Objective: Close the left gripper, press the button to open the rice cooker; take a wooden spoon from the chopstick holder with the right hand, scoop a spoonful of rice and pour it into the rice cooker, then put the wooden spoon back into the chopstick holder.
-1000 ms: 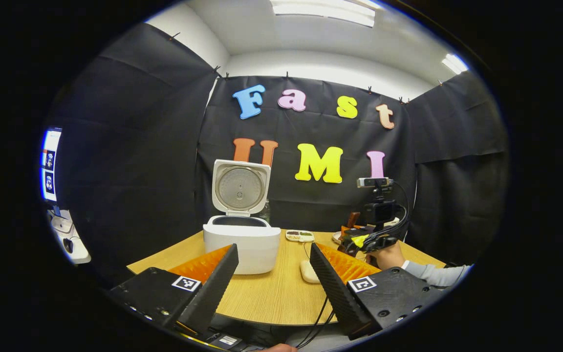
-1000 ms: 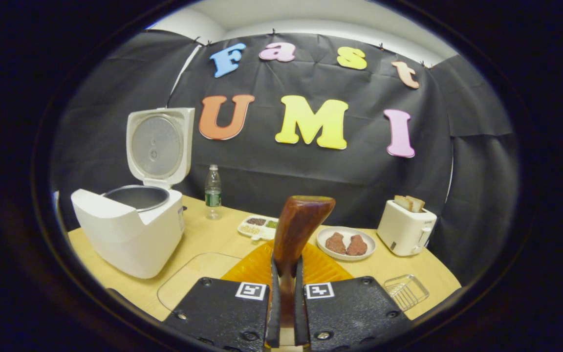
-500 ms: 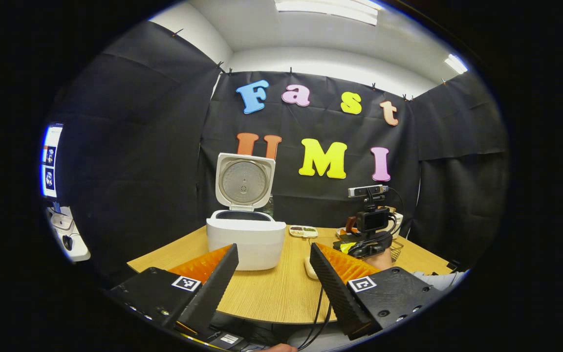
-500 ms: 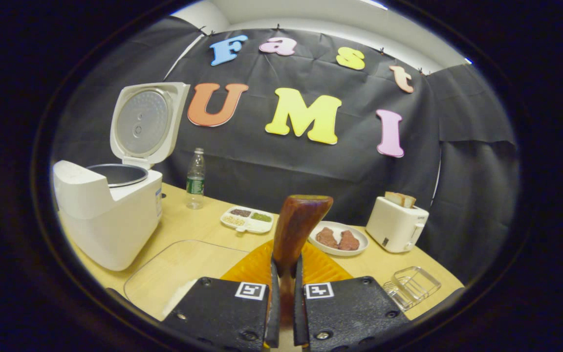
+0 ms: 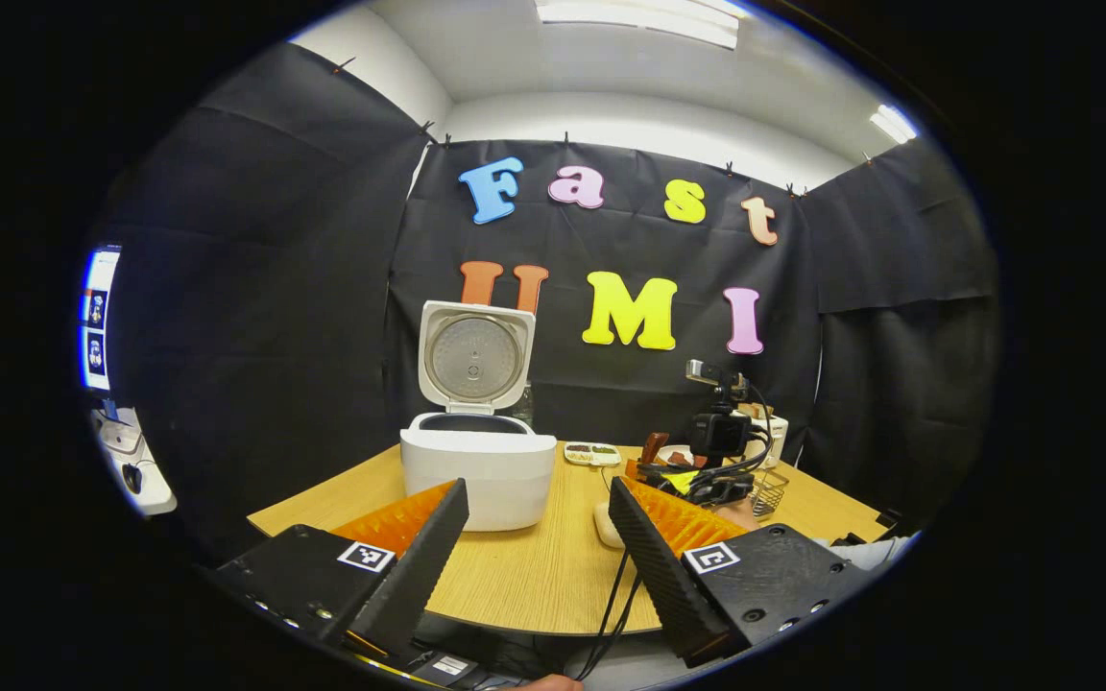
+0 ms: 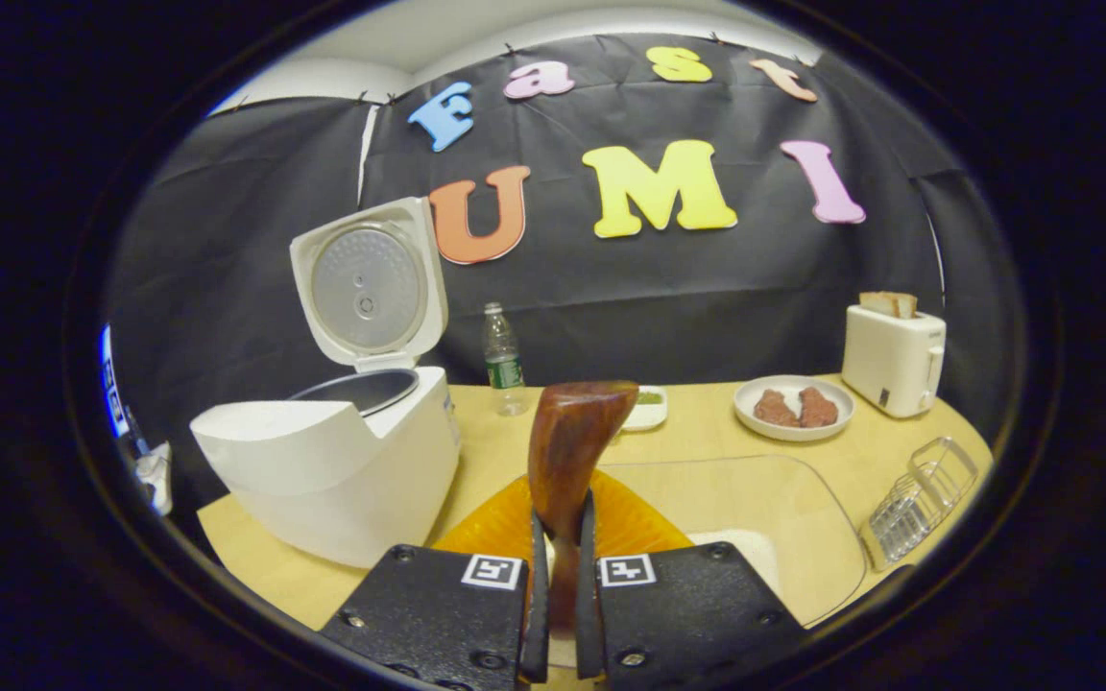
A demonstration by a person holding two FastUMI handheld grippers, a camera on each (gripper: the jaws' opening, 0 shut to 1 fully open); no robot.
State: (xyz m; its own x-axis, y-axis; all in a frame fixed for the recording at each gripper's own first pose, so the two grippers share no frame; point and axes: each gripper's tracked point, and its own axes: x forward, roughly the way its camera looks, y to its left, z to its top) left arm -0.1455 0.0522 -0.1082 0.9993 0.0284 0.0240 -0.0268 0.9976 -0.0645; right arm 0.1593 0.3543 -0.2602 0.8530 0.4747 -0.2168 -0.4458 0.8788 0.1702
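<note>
The white rice cooker [image 5: 476, 475] stands on the wooden table with its lid [image 5: 474, 357] raised upright. My left gripper [image 5: 539, 537] hangs open near the table's front edge, nothing between its fingers. In the right gripper view the cooker [image 6: 342, 470] sits to the left, its metal inner pot showing. My right gripper [image 6: 561, 523] is shut on the handle of the brown wooden spoon [image 6: 572, 441], whose bowl points up and forward. The left gripper view shows the right gripper [image 5: 721, 451] low over the table's right side. The wire chopstick holder [image 6: 923, 499] lies at the right.
A clear mat [image 6: 764, 509] covers the table in front of my right gripper, with a white object [image 6: 731, 552] partly hidden below the fingers. A water bottle [image 6: 503, 360], a small divided dish [image 6: 649, 408], a plate of meat [image 6: 793, 408] and a toaster [image 6: 892, 350] line the back.
My right gripper, still holding the spoon, has dropped lower and turned, so the cooker now sits nearer its view's centre and the scene tilts. The left gripper has barely moved.
</note>
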